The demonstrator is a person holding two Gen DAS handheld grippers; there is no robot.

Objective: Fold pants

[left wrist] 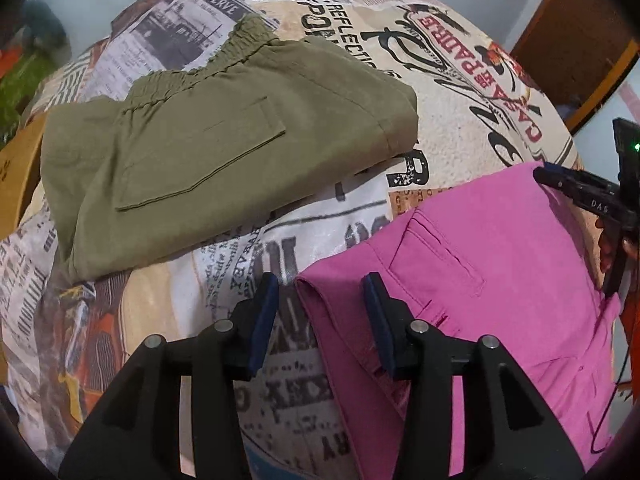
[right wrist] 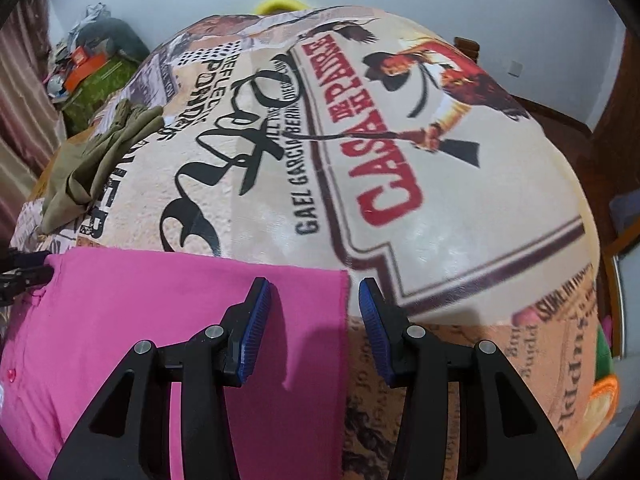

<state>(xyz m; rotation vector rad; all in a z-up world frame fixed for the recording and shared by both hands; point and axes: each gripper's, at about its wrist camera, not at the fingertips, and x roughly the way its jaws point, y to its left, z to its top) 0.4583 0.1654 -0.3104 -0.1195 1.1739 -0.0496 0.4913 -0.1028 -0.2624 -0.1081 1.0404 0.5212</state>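
Pink pants (left wrist: 500, 272) lie flat on a printed bedspread (left wrist: 460, 128), folded into a broad panel with a welt pocket facing up in the left wrist view. Their left folded edge runs between the fingers of the left gripper (left wrist: 322, 312), which points forward and slightly down over the cloth with its blue pads spread wide; nothing is pinched between them. The right pad sits over the pink fabric, the left one over bare bedspread.

In the right wrist view the pants (right wrist: 160, 312) fill the lower left, and their right edge falls in the gap of the right gripper (right wrist: 314, 316). That gripper is also wide apart and holds nothing, its left pad above the pink cloth and its right pad above the bedspread (right wrist: 440, 200). It is angled low along the bed surface.

Beyond the pink pair, a folded olive-green pair of pants (left wrist: 208, 152) with an elastic waistband rests farther up the bed, well apart from both grippers.
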